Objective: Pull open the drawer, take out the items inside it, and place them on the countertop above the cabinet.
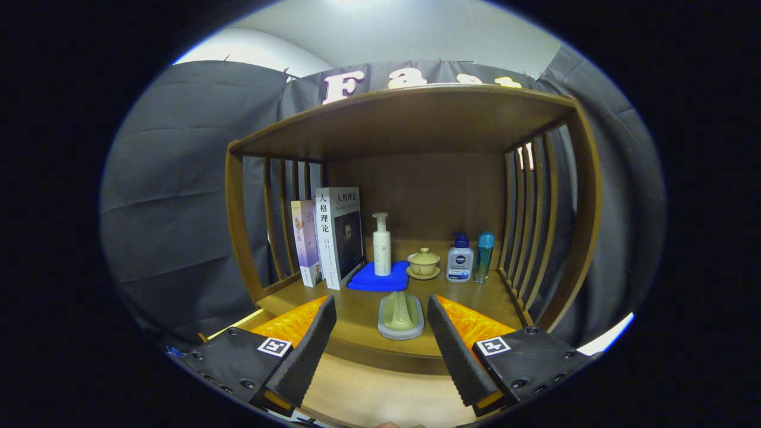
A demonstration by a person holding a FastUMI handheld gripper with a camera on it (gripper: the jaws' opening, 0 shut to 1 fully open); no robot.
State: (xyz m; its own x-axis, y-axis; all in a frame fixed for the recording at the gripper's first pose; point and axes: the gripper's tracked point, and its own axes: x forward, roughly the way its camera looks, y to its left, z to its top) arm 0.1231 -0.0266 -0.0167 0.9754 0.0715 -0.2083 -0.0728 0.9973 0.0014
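Fingers (pixel 381 342) apart, holding nothing. Lidded dish (pixel 401 316) lies near the desk (pixel 357 309) front edge, between the fingers; likely ceramic, rigid, slippery, fragile: grip across its raised centre ridge

gripper (pixel 381 324) fingers spread, brush (pixel 401 315) between them, on countertop (pixel 357 309)

the gripper (pixel 381 321) points level ahead, its fingers (pixel 309 351) spread wide, holding nothing.

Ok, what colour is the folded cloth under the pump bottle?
Blue cloth, clearest in the gripper view, beyond the open gripper.
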